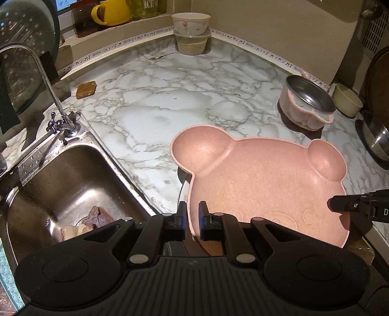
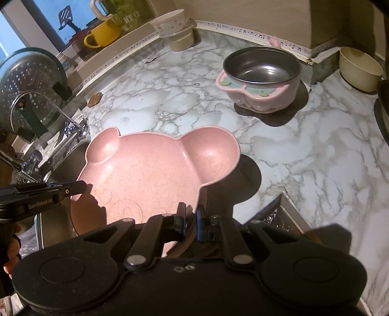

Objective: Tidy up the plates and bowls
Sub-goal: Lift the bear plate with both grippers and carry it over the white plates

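Above the near edge of the marble surface (image 1: 170, 116), the pink bear-shaped plate (image 1: 262, 184) is carried clear of the marble, its shadow falling underneath it. Both grippers pinch its rim: the left gripper (image 1: 192, 220) has its fingers pressed on the plate's left edge, and the right gripper (image 2: 192, 220) has its fingers clamped on the opposite edge, at six o'clock in each wrist view. In the left view the right gripper's tip comes in at three o'clock; in the right view the left one enters at nine.

Outward from the plate, a pink bowl with a steel liner (image 2: 261, 80) stands at one o'clock in the right view, a cream bowl (image 2: 359, 69) beyond it in the corner. A flowered bowl (image 1: 190, 23) sits stacked on a container at twelve o'clock in the left view. The sink (image 1: 73, 184) lies at nine.

The step appears to be carrying the plate to its place. Next calls for both hands to travel together, level, then lower it flat before releasing.
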The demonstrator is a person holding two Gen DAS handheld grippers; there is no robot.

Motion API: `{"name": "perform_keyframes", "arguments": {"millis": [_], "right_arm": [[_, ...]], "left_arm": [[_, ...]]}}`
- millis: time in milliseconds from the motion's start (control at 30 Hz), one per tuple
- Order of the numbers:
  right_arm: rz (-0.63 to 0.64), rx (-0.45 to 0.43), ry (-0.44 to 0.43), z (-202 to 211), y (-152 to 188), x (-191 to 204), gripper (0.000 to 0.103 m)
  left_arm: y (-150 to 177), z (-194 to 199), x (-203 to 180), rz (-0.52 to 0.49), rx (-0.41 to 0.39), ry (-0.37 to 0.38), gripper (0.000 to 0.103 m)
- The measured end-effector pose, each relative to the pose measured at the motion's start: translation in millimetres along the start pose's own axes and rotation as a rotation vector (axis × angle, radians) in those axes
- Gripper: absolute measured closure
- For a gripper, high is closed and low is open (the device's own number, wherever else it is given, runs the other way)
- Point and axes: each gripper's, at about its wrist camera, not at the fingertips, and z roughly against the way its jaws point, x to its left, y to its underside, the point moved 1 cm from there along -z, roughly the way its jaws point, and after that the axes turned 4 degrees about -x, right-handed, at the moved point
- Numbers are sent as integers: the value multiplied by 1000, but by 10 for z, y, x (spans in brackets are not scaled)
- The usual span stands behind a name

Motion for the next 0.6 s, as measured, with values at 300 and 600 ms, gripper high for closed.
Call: {"name": "perform_keyframes", "arguments": {"millis": [300, 600], "right_arm": [[85, 11, 12, -28, 76, 150, 94], [105, 4, 44, -144, 35, 155, 94]], "left_arm": [[135, -13, 57, -11, 23, -6, 94], [126, -118, 59, -4, 36, -20, 94]]}}
